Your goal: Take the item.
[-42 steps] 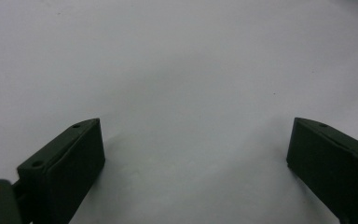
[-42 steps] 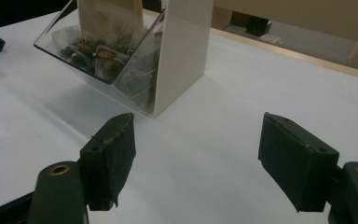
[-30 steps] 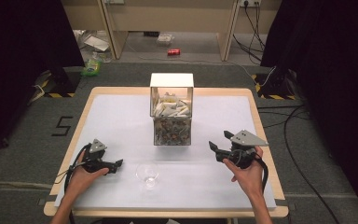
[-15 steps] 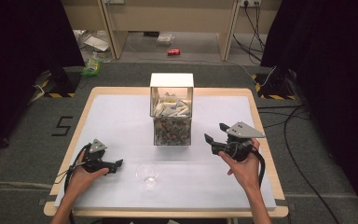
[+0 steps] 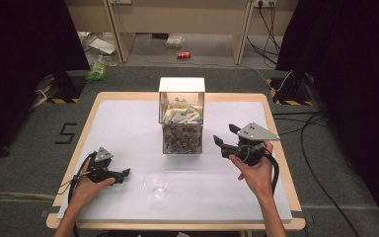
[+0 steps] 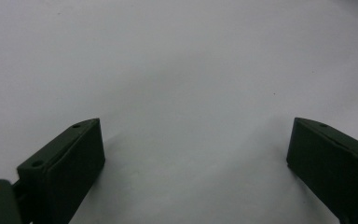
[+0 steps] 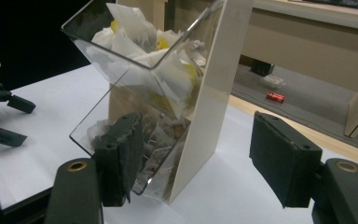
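Compared with a second ago, the right claw (image 5: 223, 137) is raised nearer the clear box (image 5: 181, 116) at mid-tabletop (image 5: 128, 123), released, its jaws just narrowing on nothing. The left claw (image 5: 124, 174) is unmoved, released.

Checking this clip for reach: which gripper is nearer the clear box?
Right. The right gripper is just right of the clear box, jaws open toward it. The left gripper sits farther off, down-left, near the glass.
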Motion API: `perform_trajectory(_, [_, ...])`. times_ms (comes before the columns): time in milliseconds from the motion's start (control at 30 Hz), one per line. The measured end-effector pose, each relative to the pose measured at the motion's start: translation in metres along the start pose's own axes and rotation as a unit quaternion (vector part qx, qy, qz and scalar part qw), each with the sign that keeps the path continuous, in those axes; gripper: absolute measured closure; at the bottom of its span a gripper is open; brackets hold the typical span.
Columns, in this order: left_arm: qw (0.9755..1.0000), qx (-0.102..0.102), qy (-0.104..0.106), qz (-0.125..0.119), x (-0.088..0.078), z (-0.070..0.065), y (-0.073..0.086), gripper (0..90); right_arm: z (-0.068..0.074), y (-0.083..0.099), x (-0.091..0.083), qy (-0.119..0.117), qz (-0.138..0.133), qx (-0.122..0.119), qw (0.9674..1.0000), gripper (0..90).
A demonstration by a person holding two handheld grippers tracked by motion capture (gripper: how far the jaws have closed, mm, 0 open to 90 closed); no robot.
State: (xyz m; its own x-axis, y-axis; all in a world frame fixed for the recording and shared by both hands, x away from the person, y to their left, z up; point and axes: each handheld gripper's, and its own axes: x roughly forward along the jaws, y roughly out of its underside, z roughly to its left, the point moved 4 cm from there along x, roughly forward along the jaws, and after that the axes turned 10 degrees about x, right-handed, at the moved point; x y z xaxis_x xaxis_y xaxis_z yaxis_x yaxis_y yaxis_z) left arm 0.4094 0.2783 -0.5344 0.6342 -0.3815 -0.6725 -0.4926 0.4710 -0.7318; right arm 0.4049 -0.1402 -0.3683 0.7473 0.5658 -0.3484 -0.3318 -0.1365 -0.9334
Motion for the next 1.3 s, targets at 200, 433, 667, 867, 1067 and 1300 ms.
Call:
perform_trajectory(200, [1.0000, 0.000, 0.000, 0.000, 0.000, 0.000, 0.000, 3.2, 0.003, -0.008, 0.000, -0.005, -0.009, -0.002, 0.9999, 36.2])
perform_trajectory(433, [1.0000, 0.000, 0.000, 0.000, 0.000, 0.000, 0.000, 3.2, 0.006, -0.014, 0.001, -0.009, -0.016, -0.003, 0.9998, 36.6])
perform_trajectory(667, [1.0000, -0.001, 0.000, 0.000, 0.000, 0.000, 0.000, 3.2, 0.010, -0.021, 0.003, -0.016, -0.023, -0.008, 0.9996, 37.2])
perform_trajectory(867, [1.0000, 0.000, 0.000, 0.001, 0.000, 0.000, 0.000, 3.2, 0.014, -0.030, 0.002, -0.022, -0.032, -0.009, 0.9992, 38.0])
perform_trajectory(1067, [1.0000, 0.000, 0.001, 0.000, 0.000, 0.000, 0.000, 3.2, 0.023, -0.038, 0.004, -0.034, -0.039, -0.016, 0.9985, 39.3])
perform_trajectory(1300, [1.0000, 0.000, 0.001, 0.000, 0.000, 0.000, 0.000, 3.2, 0.037, -0.047, 0.011, -0.052, -0.046, -0.028, 0.9972, 41.6])
